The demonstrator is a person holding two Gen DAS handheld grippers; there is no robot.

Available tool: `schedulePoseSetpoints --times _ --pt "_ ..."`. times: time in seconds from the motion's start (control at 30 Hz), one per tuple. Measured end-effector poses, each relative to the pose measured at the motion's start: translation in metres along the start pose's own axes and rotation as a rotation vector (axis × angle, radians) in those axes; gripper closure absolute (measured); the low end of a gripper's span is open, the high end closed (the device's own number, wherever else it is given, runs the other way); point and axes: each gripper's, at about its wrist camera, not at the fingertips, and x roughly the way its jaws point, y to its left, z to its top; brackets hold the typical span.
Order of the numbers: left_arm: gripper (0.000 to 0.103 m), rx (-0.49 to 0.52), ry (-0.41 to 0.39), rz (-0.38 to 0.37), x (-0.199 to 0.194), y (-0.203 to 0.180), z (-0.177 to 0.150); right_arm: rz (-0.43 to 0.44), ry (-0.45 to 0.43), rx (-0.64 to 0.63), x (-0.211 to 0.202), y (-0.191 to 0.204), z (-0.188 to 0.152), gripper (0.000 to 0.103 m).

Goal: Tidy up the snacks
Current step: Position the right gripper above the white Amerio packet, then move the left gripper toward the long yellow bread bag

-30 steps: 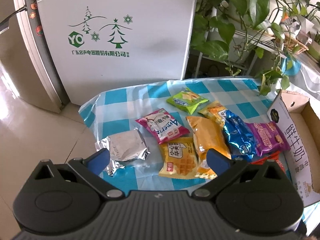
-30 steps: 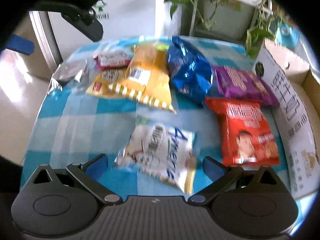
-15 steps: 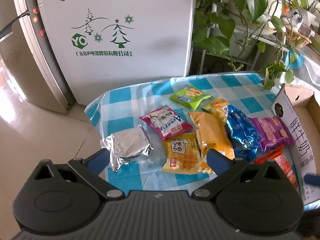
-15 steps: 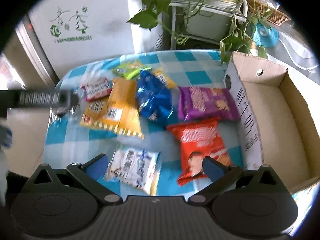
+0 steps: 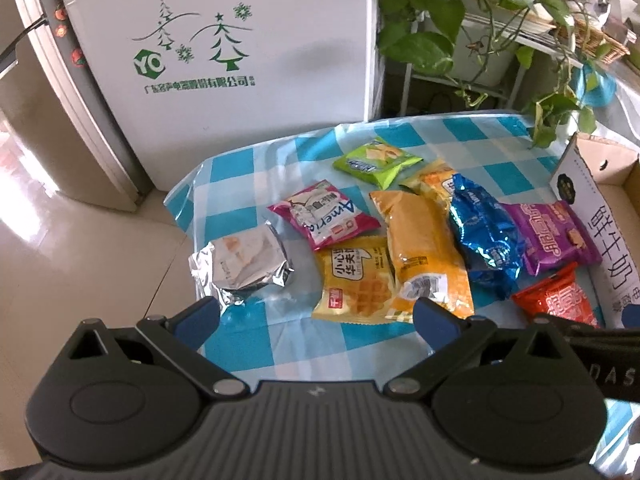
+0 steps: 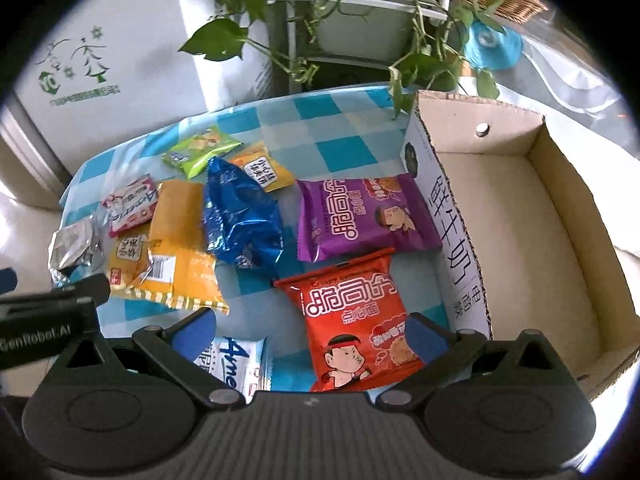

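Note:
Several snack packets lie on a blue-checked tablecloth (image 5: 256,172): a silver foil pack (image 5: 244,264), a pink pack (image 5: 324,218), a yellow waffle pack (image 5: 354,280), an orange pack (image 5: 424,248), a green pack (image 5: 376,160), a blue pack (image 6: 240,216), a purple pack (image 6: 364,216), a red pack (image 6: 356,316) and a white-blue pack (image 6: 236,364). An empty cardboard box (image 6: 520,232) stands at the right. My left gripper (image 5: 316,316) hovers open above the near edge. My right gripper (image 6: 310,332) hangs open over the red pack, holding nothing.
A white cabinet (image 5: 224,48) with green tree print stands behind the table. Potted vines (image 5: 460,20) on a white rack (image 6: 352,12) hang over the back right corner. Tiled floor (image 5: 60,264) lies to the left. The left gripper's body (image 6: 44,324) shows at the right wrist view's left edge.
My right gripper has pulled up and back and swung right, bringing the box and red pack into view. My left gripper has risen slightly. No packet has moved.

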Motion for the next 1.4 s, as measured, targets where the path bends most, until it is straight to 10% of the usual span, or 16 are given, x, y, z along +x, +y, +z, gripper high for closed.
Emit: schedulePoseSetpoints --times 1.4 --pt "0.002 0.047 0.113 0.072 0.023 -0.014 -0.002 -0.099 0.083 -0.052 0.018 0.009 0.003 0.0"
